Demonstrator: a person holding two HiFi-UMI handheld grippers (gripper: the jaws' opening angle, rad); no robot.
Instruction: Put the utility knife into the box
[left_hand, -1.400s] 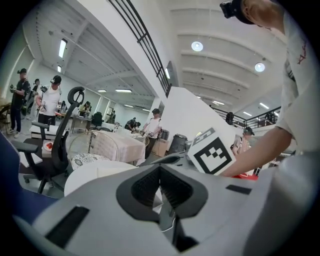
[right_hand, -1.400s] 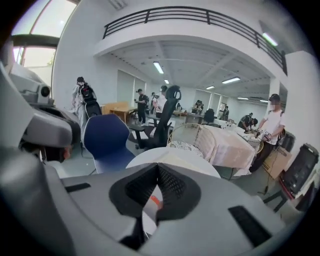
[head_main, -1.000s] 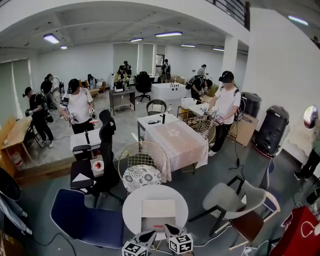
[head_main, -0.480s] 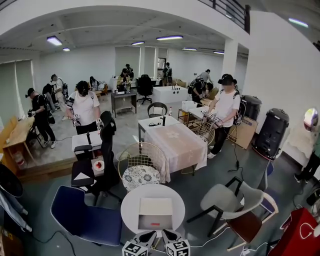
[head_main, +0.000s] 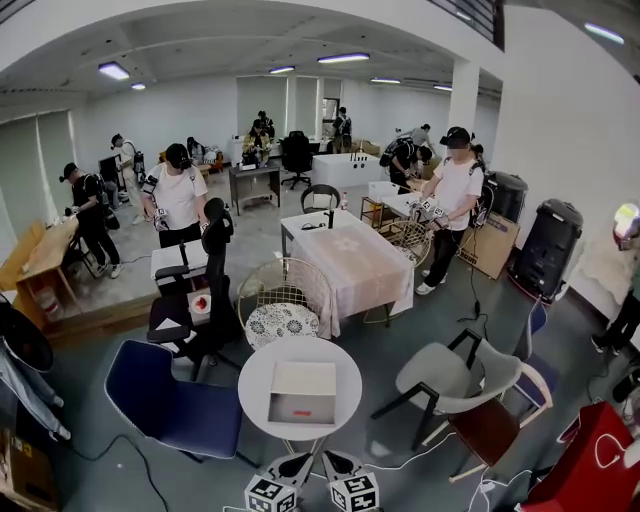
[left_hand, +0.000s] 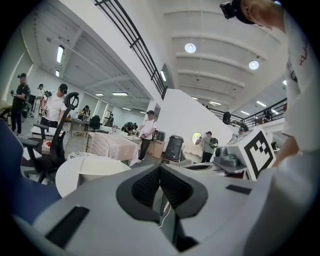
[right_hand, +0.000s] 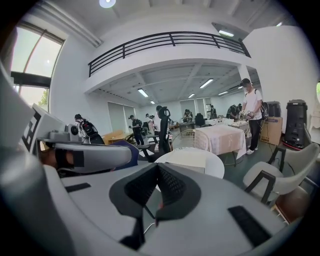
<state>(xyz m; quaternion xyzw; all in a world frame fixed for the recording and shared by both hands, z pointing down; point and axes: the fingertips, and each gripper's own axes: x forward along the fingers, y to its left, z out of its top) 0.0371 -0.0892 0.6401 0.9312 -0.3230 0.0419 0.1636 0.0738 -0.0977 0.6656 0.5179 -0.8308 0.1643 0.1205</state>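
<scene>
Head view: no utility knife made out, only a reddish fleck (head_main: 300, 411) at the near edge of the shallow pale cardboard box (head_main: 303, 385) on the round white table (head_main: 252, 390); left gripper (head_main: 288, 472) and right gripper (head_main: 342, 470) low, short of the table, apart from the box. Left gripper view: jaws together on nothing. Right gripper view: likewise closed, empty, box beyond. Judged barely begun: knife yet to find, grasp, drop in
</scene>
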